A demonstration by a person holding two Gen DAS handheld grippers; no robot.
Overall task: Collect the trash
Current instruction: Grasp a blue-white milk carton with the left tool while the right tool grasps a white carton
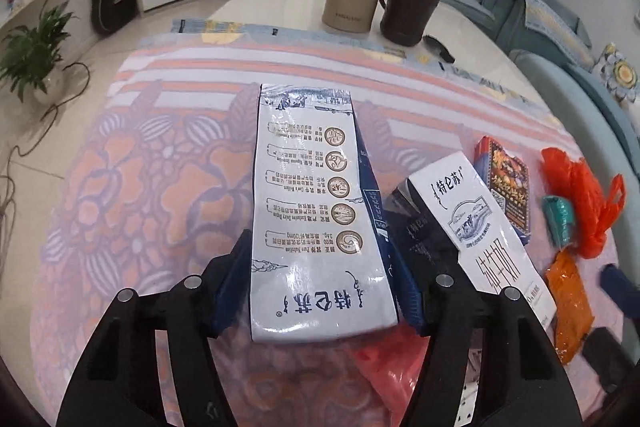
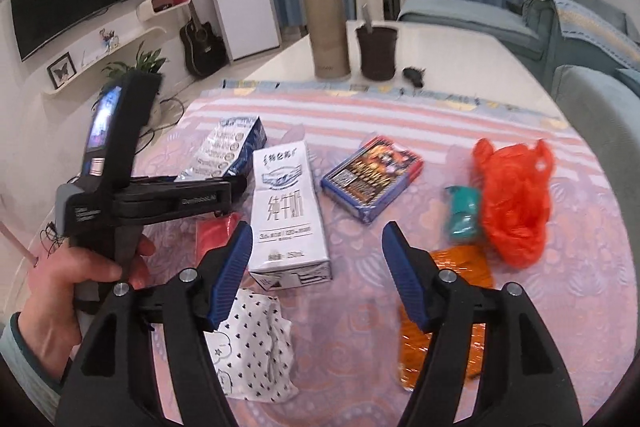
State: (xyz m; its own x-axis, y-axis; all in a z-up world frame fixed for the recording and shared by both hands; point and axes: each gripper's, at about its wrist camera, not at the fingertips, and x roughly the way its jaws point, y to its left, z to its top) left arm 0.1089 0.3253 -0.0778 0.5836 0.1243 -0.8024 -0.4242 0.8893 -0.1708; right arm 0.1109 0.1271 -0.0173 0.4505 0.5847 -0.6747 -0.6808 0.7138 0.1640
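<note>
My left gripper (image 1: 320, 279) is shut on a white and blue milk carton (image 1: 312, 203), its blue pads on both sides; the carton also shows in the right wrist view (image 2: 228, 151), held just above the tablecloth. A second milk carton (image 2: 288, 211) lies beside it. My right gripper (image 2: 316, 267) is open and empty, hovering over the cloth to the right of that carton's near end. Around it lie a dotted white wrapper (image 2: 256, 343), an orange foil wrapper (image 2: 448, 319), a teal wrapper (image 2: 462, 213), an orange plastic bag (image 2: 516, 195) and a blue snack box (image 2: 374, 177).
A red wrapper (image 2: 216, 235) lies under the left gripper. A tan thermos (image 2: 326, 35), a dark mug with a spoon (image 2: 378, 49) and a small black object (image 2: 414, 75) stand at the table's far end. Blue chairs (image 2: 600, 131) stand at right.
</note>
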